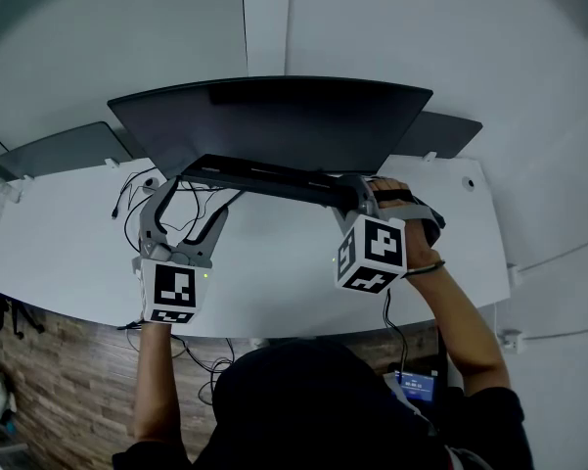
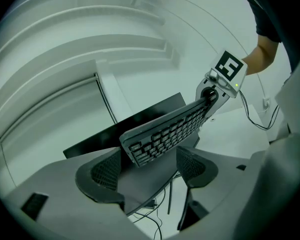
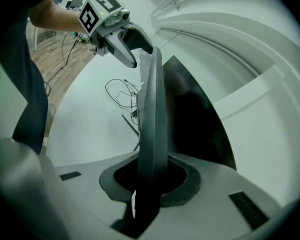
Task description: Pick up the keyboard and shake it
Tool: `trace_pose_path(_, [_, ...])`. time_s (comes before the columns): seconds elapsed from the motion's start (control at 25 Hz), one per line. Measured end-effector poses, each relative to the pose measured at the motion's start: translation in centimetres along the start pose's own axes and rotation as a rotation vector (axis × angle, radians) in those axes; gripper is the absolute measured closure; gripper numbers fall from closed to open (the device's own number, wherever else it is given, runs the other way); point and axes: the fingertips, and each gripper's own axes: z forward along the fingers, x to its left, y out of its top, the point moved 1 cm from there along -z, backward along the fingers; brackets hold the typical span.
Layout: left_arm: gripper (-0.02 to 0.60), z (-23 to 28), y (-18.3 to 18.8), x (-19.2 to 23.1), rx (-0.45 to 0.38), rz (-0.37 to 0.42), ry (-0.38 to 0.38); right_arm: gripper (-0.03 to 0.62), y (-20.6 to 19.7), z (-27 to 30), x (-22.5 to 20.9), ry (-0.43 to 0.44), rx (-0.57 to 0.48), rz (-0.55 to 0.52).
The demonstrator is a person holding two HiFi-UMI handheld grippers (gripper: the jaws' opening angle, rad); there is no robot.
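A dark keyboard (image 1: 264,176) is held in the air in front of the monitor, roughly level across the head view. My right gripper (image 1: 357,196) is shut on its right end; in the right gripper view the keyboard (image 3: 150,114) runs edge-on out of the clamped right gripper (image 3: 150,181). My left gripper (image 1: 198,199) stands open at the left end. In the left gripper view the keyboard (image 2: 169,131) shows its keys, its near end between the wide-apart jaws of the left gripper (image 2: 150,169), not pinched. The right gripper (image 2: 212,91) holds the far end.
A wide curved monitor (image 1: 274,120) stands just behind the keyboard on the white desk (image 1: 68,253). Loose black cables (image 1: 137,199) lie on the desk under the left gripper. Two more dark screens (image 1: 64,150) flank the monitor. The desk's front edge is near my body.
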Motion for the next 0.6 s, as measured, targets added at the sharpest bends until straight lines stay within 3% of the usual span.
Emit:
trace_pose_path(0.28, [0.236, 0.0, -0.1, 0.3, -0.002, -0.027, 0.001, 0.513, 0.3, -0.4, -0.8, 0.009, -0.043, 0.106])
trace_pose_path(0.6, [0.236, 0.2, 0.0, -0.7, -0.024, -0.076, -0.04, 0.513, 1.8, -1.7, -1.9, 0.039, -0.171, 0.297])
